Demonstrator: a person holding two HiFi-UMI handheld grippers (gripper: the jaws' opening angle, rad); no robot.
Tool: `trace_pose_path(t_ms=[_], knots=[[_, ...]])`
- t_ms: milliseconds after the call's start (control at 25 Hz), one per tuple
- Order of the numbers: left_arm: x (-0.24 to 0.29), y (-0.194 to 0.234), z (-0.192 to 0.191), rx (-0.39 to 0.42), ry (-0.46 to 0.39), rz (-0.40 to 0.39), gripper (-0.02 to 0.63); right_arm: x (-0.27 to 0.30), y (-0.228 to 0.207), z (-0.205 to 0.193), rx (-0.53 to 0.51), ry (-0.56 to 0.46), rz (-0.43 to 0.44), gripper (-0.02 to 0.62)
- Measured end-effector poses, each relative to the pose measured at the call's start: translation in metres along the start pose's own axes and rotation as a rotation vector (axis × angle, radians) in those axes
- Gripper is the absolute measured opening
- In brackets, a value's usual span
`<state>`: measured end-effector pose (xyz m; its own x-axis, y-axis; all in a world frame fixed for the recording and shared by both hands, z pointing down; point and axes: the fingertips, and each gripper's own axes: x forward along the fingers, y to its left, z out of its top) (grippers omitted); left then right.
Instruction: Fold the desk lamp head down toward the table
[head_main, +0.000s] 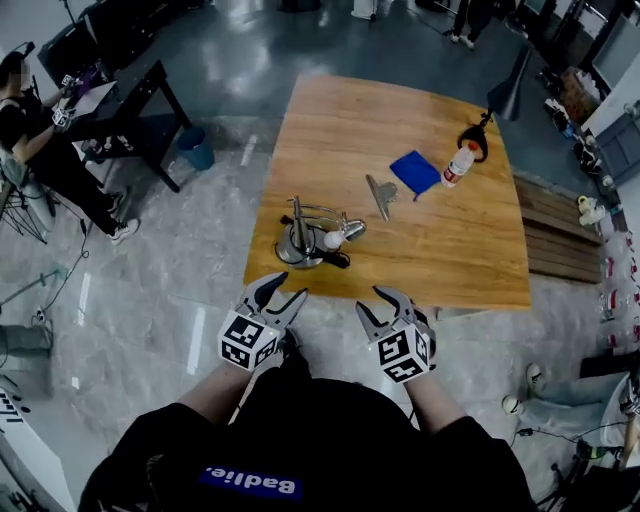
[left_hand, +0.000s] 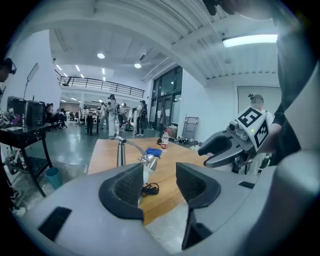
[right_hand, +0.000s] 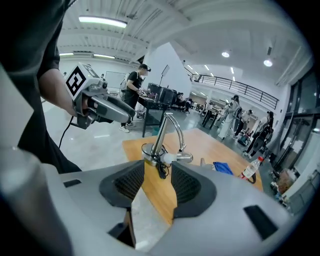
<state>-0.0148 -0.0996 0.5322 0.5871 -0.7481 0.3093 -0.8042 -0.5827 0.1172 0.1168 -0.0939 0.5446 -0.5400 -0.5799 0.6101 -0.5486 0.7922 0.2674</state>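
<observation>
The desk lamp (head_main: 305, 238) stands on the wooden bench (head_main: 440, 250), toward 7 o'clock of the top and close to the near edge. Its round metal base (head_main: 296, 254) sits flat. A straight stem rises from it, and the curved neck arches over toward 3 o'clock. The lamp head (head_main: 347, 231) hangs low at the end of that neck, just beside the base; we cannot tell whether it touches the bench. A black cord (head_main: 335, 260) lies bunched at 4 o'clock of the base.

At 6 o'clock of the lamp, off the bench edge and over the grey floor (head_main: 160, 300), we hold both tools clear of it. The left tool (head_main: 283, 291) has its jaws spread wide with nothing between the pads; through the gap we see only the lamp and cord farther off. The right tool (head_main: 377, 303) is likewise wide open and holds nothing, its jaws framing the bench corner and the lamp beyond. The two tools sit side by side, apart from each other.

At 1 o'clock of the lamp lies a metal clip (head_main: 380, 193). A blue cloth (head_main: 415, 172) lies beyond it, and a plastic bottle (head_main: 459, 164) stands at 3 o'clock of the cloth. Off the bench at 10 o'clock, a blue bin (head_main: 196, 148) stands on the floor beside a dark desk (head_main: 130, 100), where a person (head_main: 30, 140) sits.
</observation>
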Motion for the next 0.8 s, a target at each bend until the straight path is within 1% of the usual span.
trace_pose_path(t_ms=[80, 160, 240, 320, 360, 400, 480, 560, 600, 680, 800], knots=[[-0.006, -0.033, 0.01, -0.017, -0.018, 0.031, 0.201, -0.026, 0.002, -0.019, 0.043, -0.028, 0.028, 0.172], [-0.012, -0.07, 0.021, -0.022, -0.041, 0.031, 0.201, -0.052, 0.008, -0.032, 0.097, -0.064, 0.063, 0.17], [-0.023, -0.109, 0.032, -0.018, -0.076, 0.005, 0.199, -0.079, 0.019, -0.042, 0.171, -0.103, 0.096, 0.154], [-0.035, -0.143, 0.043, -0.009, -0.113, -0.04, 0.196, -0.105, 0.028, -0.044, 0.254, -0.153, 0.118, 0.126], [-0.042, -0.157, 0.047, -0.005, -0.131, -0.064, 0.181, -0.117, 0.031, -0.041, 0.293, -0.185, 0.128, 0.109], [-0.049, -0.169, 0.051, -0.001, -0.148, -0.086, 0.152, -0.128, 0.035, -0.037, 0.331, -0.223, 0.138, 0.089], [-0.061, -0.188, 0.054, 0.009, -0.177, -0.128, 0.082, -0.146, 0.043, -0.026, 0.387, -0.301, 0.15, 0.056], [-0.069, -0.202, 0.054, 0.017, -0.19, -0.172, 0.023, -0.161, 0.049, -0.016, 0.41, -0.358, 0.145, 0.033], [-0.073, -0.207, 0.054, 0.019, -0.187, -0.195, 0.009, -0.168, 0.052, -0.01, 0.416, -0.379, 0.139, 0.022], [-0.083, -0.214, 0.055, 0.022, -0.181, -0.238, 0.009, -0.18, 0.06, 0.004, 0.427, -0.417, 0.131, 0.008], [-0.103, -0.217, 0.059, 0.028, -0.183, -0.274, 0.009, -0.191, 0.078, 0.027, 0.41, -0.457, 0.138, 0.006]])
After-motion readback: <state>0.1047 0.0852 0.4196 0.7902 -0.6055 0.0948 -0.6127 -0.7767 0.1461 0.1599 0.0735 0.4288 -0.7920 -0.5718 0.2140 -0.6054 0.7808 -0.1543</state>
